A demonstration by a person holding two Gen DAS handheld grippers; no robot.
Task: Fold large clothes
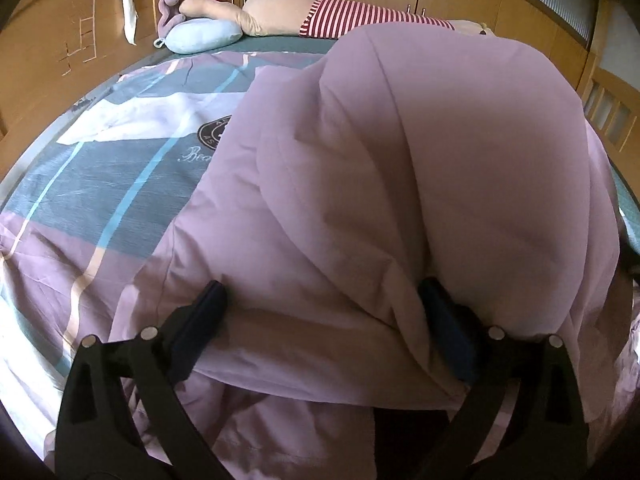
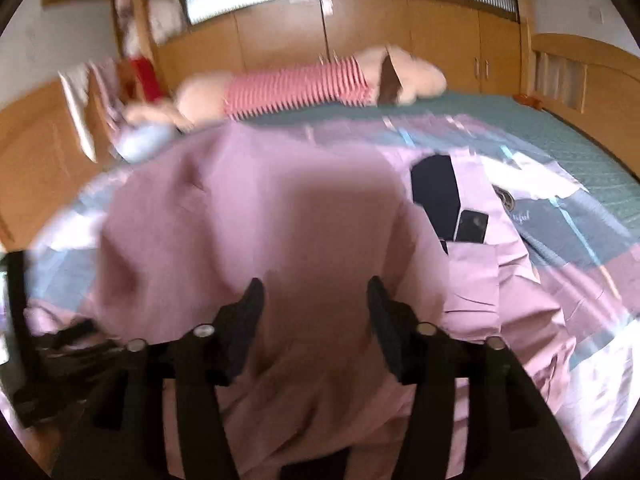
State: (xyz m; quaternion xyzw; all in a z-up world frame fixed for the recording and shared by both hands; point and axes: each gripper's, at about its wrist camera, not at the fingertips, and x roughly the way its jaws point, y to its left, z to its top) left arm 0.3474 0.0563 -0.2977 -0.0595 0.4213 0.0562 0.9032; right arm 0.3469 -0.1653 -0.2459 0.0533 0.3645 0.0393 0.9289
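A large pink quilt cover [image 1: 420,168] lies bunched up on the bed, its patterned side [image 1: 120,184] of grey-blue, white and pink blocks spread flat to the left. My left gripper [image 1: 324,300] stands wide open with a thick fold of the pink cloth between its fingers [image 1: 200,320]. In the right wrist view the same pink cloth [image 2: 248,220] is heaped in front of my right gripper [image 2: 316,300], which is also open with cloth lying between its fingers [image 2: 244,320]. The right view is blurred.
A big plush toy in a red striped shirt [image 1: 340,20] and a light blue cushion [image 1: 200,36] lie at the bed's far side. Wooden cupboards [image 2: 400,40] line the wall. A dark phone [image 2: 472,226] and a dark flat object [image 2: 436,196] lie on the cover.
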